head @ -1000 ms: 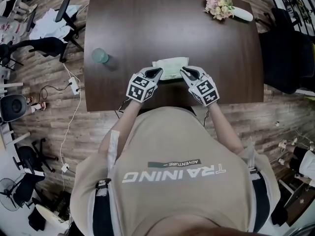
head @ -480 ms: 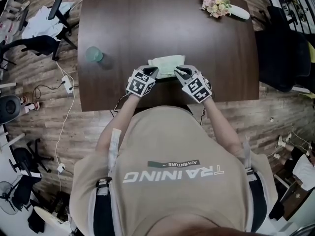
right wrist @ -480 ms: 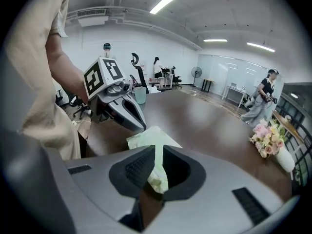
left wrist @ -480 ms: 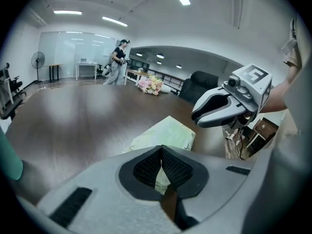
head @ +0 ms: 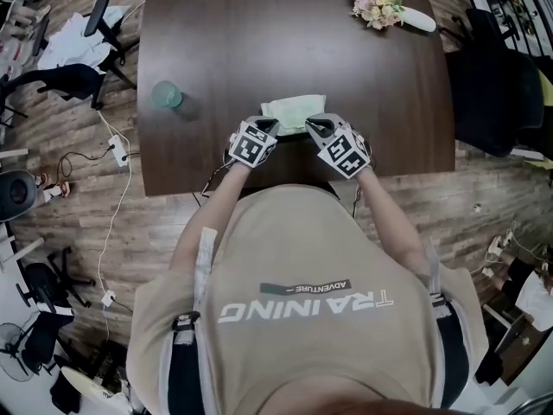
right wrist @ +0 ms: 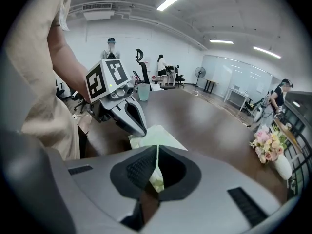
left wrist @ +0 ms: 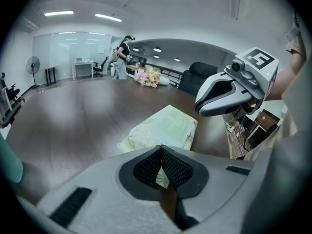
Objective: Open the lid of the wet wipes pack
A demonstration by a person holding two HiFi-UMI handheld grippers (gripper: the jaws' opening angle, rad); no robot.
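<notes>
The wet wipes pack (head: 294,112), pale green and soft, lies flat near the front edge of the dark wooden table (head: 259,41). My left gripper (head: 266,125) sits at the pack's near left corner, its jaws shut tip to tip. In the left gripper view the pack (left wrist: 163,126) lies just beyond the left gripper (left wrist: 161,148). My right gripper (head: 317,125) is at the near right corner, also shut. In the right gripper view the pack (right wrist: 158,138) shows just past the right gripper (right wrist: 157,148). I see nothing pinched in either one. The lid is not discernible.
A teal cup (head: 166,95) stands at the table's left side. A bunch of flowers in a white vase (head: 380,5) lies at the far right corner. Office chairs (head: 86,33) stand left of the table, and a black seat (head: 501,93) stands to its right.
Both grippers have sunk toward the table and drawn closer together at the pack's near edge. The pack has not moved.
</notes>
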